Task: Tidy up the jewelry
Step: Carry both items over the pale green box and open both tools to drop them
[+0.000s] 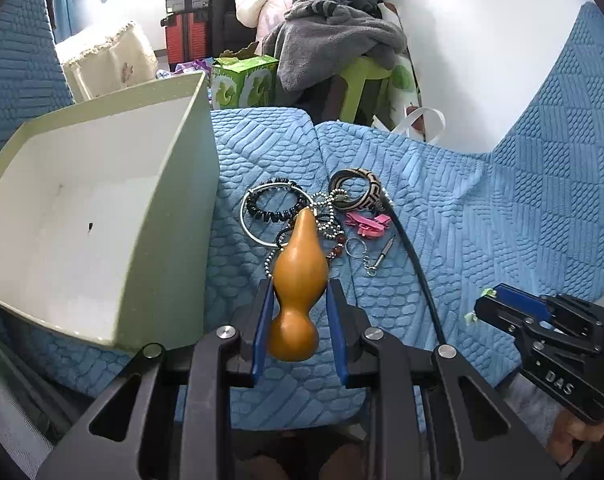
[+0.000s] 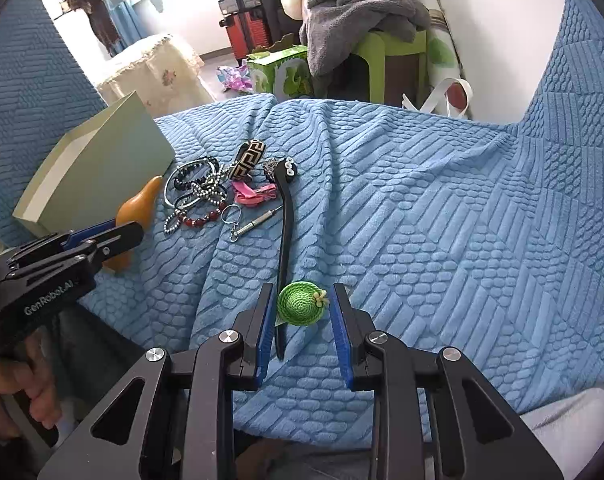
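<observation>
My left gripper (image 1: 299, 290) is shut on an orange gourd (image 1: 297, 280), gripped at its waist, tip pointing away, beside the open pale green box (image 1: 109, 216) on the left. A jewelry pile lies beyond it on the blue cover: silver bangle with black beads (image 1: 271, 210), patterned bangle (image 1: 360, 188), pink clip (image 1: 368, 224), key ring with small tool (image 1: 368, 252). My right gripper (image 2: 302, 300) is open, its fingers either side of a small green woven hat charm (image 2: 299, 304), which lies on a long black hair stick (image 2: 285, 216).
The blue textured sofa cover (image 2: 422, 220) stretches right and front. Beyond the sofa edge stand a green carton (image 1: 243, 82), a green stool with piled clothes (image 1: 334, 40) and suitcases (image 1: 189, 8). The left gripper also shows in the right wrist view (image 2: 121, 232).
</observation>
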The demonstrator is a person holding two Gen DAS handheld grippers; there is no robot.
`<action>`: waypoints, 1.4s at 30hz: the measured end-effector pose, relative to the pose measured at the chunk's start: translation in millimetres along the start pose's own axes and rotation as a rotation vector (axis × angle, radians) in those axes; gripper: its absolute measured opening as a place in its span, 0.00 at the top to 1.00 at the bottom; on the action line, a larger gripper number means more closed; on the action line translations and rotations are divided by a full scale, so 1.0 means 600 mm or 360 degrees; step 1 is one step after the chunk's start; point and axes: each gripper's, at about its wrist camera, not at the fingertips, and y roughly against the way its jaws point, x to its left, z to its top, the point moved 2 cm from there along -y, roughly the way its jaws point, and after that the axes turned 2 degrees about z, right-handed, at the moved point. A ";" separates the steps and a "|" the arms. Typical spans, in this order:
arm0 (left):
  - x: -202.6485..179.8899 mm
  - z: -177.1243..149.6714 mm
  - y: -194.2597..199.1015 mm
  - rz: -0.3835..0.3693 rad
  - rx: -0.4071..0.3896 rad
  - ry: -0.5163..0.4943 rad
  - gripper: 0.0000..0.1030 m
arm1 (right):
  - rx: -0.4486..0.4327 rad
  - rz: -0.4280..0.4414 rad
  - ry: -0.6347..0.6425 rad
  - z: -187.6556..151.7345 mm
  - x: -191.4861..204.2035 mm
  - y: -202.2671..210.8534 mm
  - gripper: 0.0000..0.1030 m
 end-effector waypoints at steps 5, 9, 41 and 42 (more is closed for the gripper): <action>0.002 0.008 0.036 -0.0067 -0.0016 0.0010 0.73 | -0.0035 -0.0046 -0.0002 0.017 0.011 0.028 0.76; 0.008 0.031 0.082 -0.0126 -0.0068 0.0035 0.73 | -0.0130 -0.0055 -0.0004 0.050 0.033 0.078 0.76; 0.255 0.116 0.175 -0.0020 -0.0207 0.0102 0.73 | -0.0254 0.0168 0.0277 0.202 0.349 0.067 0.76; 0.260 0.114 0.168 -0.0016 -0.0191 0.0100 0.73 | -0.0231 0.0166 0.0289 0.200 0.354 0.054 0.76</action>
